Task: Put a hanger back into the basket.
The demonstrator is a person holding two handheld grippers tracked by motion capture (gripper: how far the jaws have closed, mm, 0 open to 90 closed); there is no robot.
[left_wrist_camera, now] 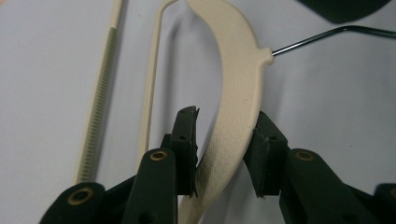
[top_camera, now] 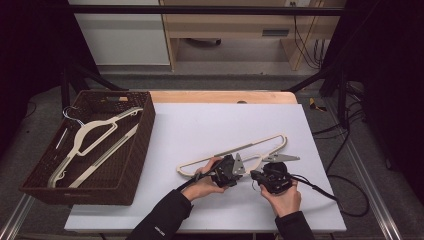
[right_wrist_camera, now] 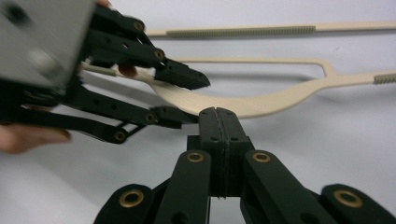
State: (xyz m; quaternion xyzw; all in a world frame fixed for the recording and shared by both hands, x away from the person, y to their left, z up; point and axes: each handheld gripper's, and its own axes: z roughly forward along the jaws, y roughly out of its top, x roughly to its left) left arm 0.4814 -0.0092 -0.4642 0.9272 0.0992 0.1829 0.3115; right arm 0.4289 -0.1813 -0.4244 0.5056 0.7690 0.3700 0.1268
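left gripper point(left_wrist_camera: 224, 154): jaws straddle the broad curved shoulder of the cream hanger point(left_wrist_camera: 233, 93). One pad sits against the hanger's edge; the other shows a sliver of gap. I'd call it not yet clamped.
right gripper point(right_wrist_camera: 218, 116): pads pressed flat together, nothing between them. It sits just in front of the same shoulder; touching or not, can't tell.
hanger on the table: lies flat on the white sheet point(top_camera: 200, 125), long bar on the far side from the person, thin wire hook point(left_wrist_camera: 322, 37) sticking out sideways from the neck. In the high view both grippers crowd its near edge around the middle.
hands: left hand point(top_camera: 202, 186) and right hand point(top_camera: 284, 197) each wrapped round a gripper body, close together.
basket point(top_camera: 140, 150): dark wicker, at the table's left, well apart from the grippers. One cream hanger point(top_camera: 95, 135) already lies in it.
progress: looks like hangers go into the basket. One in, this one not lifted.
left to do: close the grip, lift, carry left, drop in.
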